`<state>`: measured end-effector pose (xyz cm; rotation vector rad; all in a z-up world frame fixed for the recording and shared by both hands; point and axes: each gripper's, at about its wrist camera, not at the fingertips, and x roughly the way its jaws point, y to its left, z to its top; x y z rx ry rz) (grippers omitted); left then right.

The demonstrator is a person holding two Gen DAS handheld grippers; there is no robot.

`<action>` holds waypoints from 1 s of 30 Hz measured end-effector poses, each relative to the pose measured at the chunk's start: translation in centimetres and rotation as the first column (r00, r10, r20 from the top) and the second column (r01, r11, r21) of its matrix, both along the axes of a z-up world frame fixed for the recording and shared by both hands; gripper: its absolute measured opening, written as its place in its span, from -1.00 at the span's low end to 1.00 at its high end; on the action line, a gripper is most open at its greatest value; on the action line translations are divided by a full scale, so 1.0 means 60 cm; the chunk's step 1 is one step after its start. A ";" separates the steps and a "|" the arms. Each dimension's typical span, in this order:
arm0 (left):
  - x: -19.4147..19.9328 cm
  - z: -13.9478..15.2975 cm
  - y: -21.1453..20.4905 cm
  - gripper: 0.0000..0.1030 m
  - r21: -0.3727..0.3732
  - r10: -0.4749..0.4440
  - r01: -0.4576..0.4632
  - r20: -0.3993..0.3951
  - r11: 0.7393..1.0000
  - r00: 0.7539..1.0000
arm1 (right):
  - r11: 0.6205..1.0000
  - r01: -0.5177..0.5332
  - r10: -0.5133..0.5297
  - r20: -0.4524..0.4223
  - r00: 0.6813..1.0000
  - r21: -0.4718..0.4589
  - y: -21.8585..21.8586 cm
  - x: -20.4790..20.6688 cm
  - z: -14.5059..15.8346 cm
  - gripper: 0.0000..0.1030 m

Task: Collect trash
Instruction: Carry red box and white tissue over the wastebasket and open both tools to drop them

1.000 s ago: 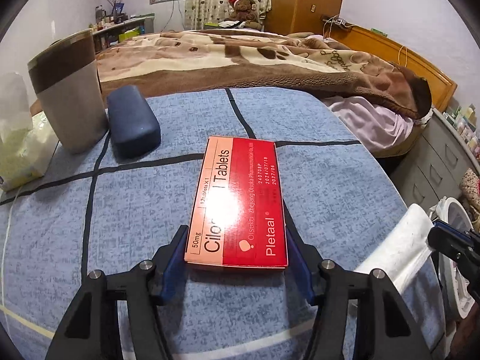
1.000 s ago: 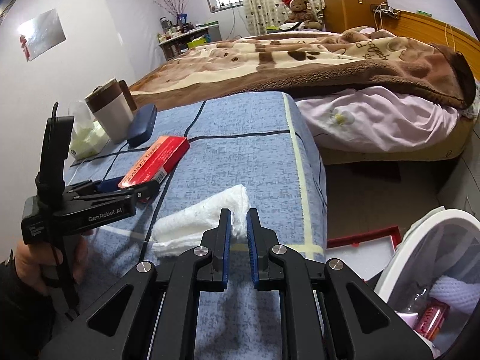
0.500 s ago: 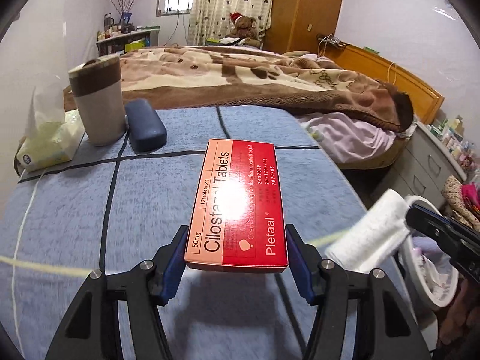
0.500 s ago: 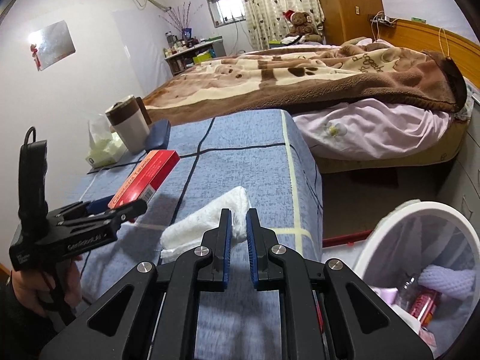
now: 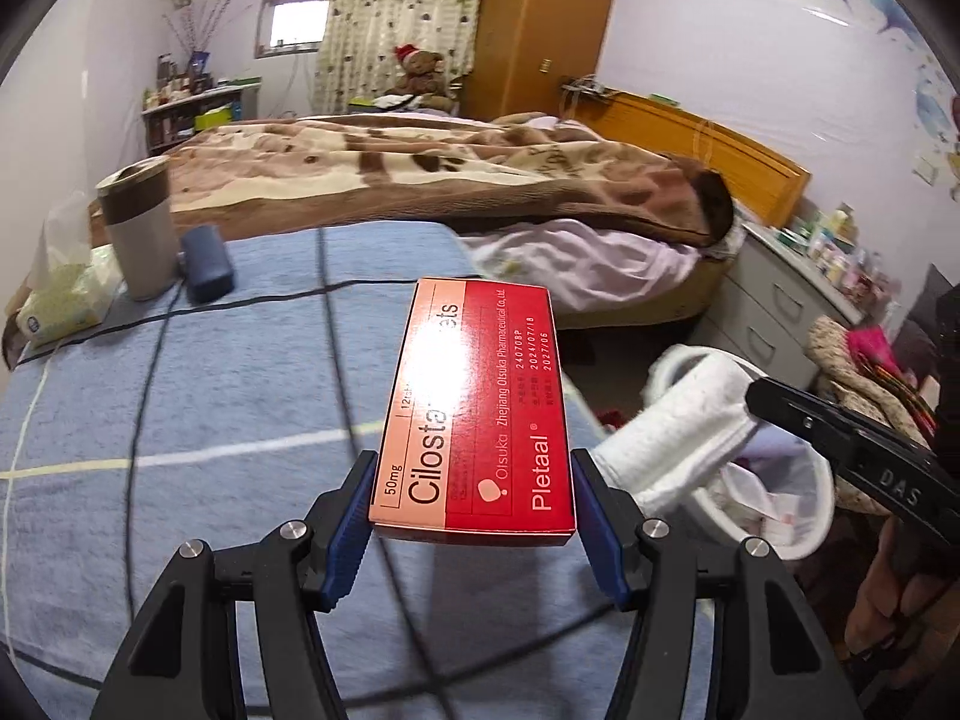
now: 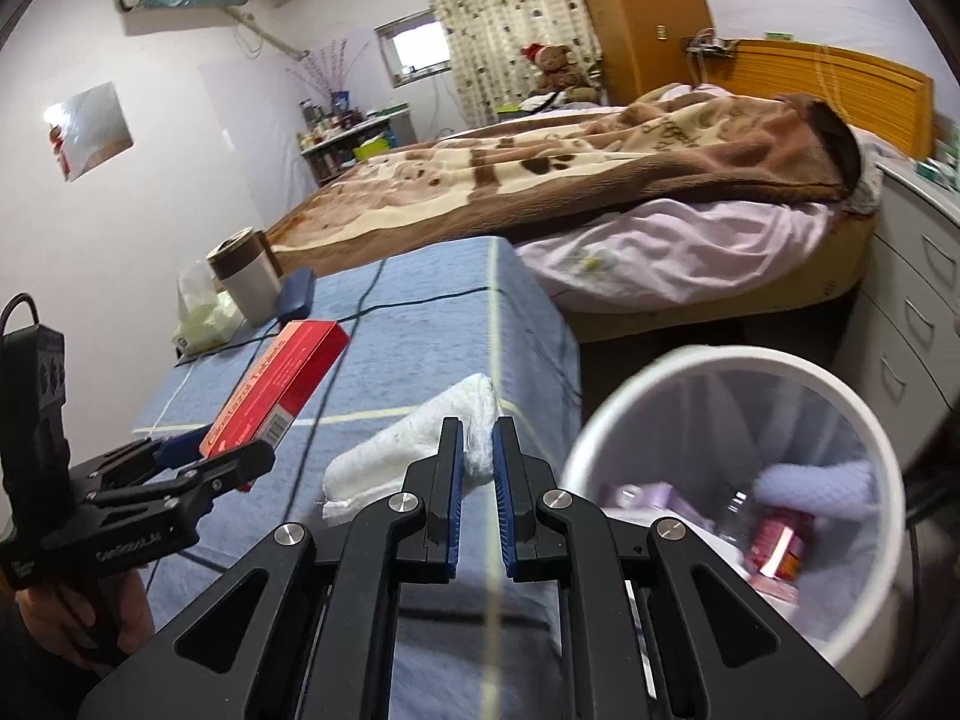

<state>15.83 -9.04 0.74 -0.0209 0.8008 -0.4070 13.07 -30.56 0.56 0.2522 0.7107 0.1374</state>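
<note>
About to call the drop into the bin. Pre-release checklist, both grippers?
1. Left gripper clamped on the red Cilostazol tablet box: ok.
2. Right gripper pinching the white wadded tissue: ok.
3. White trash bin mouth open, with room above the trash inside: ok.
4. Tissue over the bin mouth: not ok, it sits left of the rim in the right wrist view.
5. Tablet box over the bin: not ok, the blue cloth-covered table is behind it.
6. Tablet box empty: cannot tell.

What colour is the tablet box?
The box is red with a pale salmon band along one side, shown best in the left wrist view.
</note>
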 end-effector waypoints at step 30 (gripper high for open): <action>-0.042 -0.043 -0.280 0.20 -0.004 -0.348 0.349 -0.057 0.937 0.936 | 0.964 0.263 -0.259 -0.083 0.962 0.047 -0.170 -0.063 -0.048 -0.79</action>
